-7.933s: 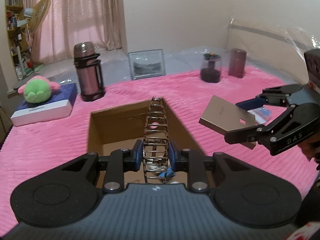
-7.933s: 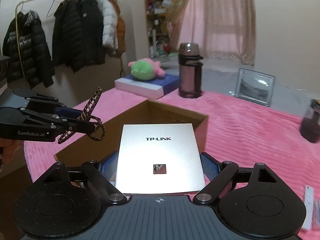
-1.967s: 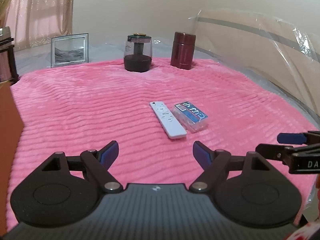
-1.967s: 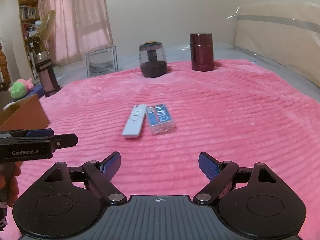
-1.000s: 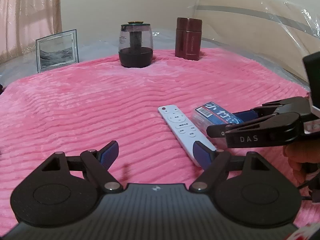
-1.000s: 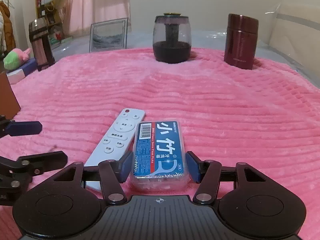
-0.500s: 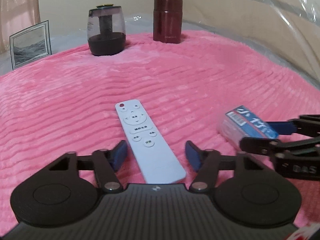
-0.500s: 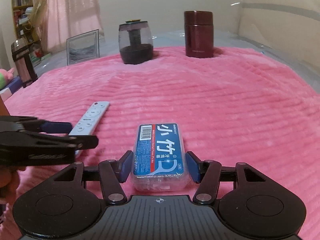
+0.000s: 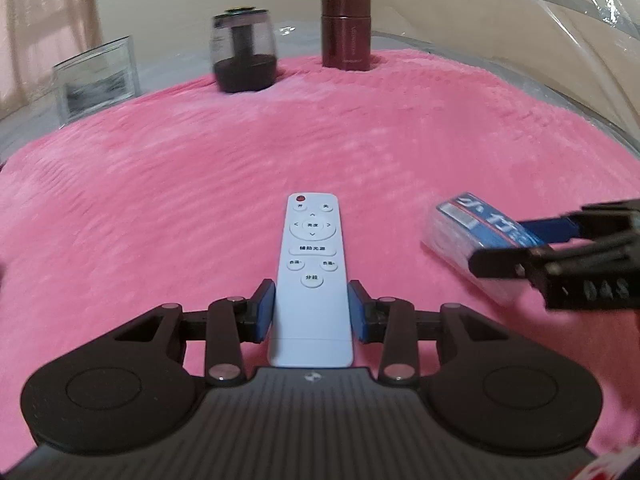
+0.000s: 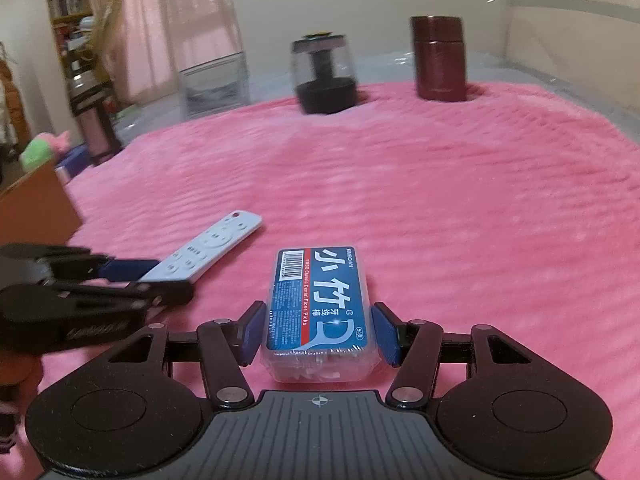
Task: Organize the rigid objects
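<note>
1. Left wrist view: the left gripper (image 9: 311, 311) has just been closing its jaws, and its blue pads now press both long sides of the white remote (image 9: 312, 276), near its rear end.
2. The remote points away over the pink blanket (image 9: 180, 184), buttons up.
3. Right wrist view: the right gripper (image 10: 319, 333) clamps the clear floss-pick box (image 10: 320, 312), blue label upward, pads on both long sides.
4. From that view the remote sits left of the box, apart from it.
5. At the blanket's far edge stand a dark glass jar (image 9: 244, 50) and a maroon canister (image 9: 346, 32), with a picture frame (image 9: 96, 76) to the left.
6. A cardboard box (image 10: 34, 204) edge shows at far left in the right wrist view.
</note>
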A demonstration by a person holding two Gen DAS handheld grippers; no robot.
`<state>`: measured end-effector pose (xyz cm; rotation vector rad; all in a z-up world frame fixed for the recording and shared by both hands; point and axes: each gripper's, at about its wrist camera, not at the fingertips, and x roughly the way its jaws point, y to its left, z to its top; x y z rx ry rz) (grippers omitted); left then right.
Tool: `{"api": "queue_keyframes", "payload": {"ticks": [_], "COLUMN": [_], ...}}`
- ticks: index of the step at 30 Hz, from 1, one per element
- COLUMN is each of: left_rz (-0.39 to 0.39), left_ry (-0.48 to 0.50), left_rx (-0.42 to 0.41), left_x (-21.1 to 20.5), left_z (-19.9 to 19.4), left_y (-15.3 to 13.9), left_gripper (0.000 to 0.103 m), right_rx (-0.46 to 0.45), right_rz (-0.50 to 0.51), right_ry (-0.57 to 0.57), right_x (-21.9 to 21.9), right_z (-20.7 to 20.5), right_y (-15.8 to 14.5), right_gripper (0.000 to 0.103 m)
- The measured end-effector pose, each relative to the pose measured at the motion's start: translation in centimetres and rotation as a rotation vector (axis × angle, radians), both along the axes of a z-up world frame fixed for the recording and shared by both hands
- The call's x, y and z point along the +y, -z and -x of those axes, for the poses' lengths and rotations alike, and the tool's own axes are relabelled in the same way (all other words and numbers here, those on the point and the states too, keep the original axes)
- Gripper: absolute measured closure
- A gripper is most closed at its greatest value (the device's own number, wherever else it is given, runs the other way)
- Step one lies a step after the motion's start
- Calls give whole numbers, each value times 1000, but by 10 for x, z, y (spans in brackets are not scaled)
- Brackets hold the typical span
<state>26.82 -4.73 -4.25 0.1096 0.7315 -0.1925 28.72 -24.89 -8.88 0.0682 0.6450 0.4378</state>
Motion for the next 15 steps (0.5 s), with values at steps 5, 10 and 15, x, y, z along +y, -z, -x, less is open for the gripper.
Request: {"api": "queue_keyframes", "payload": {"ticks": [5,10,15], "left_rz": [20,26,19], "left_ry": [-56,-88,-80], "left_rx": [4,-13,-19], "left_x": [32,49,50], "left_z": [82,142,160], "left_y": [-1,0,2], "left_gripper": [69,69,69], "right_rx": [11,-5,-17], "right_rz": [5,42,98], "right_ry": [-37,-48,-34], "right_x": [28,49,62], "right_z": [52,98,123], "right_y": [4,5,12], "right_gripper": [49,49,49]}}
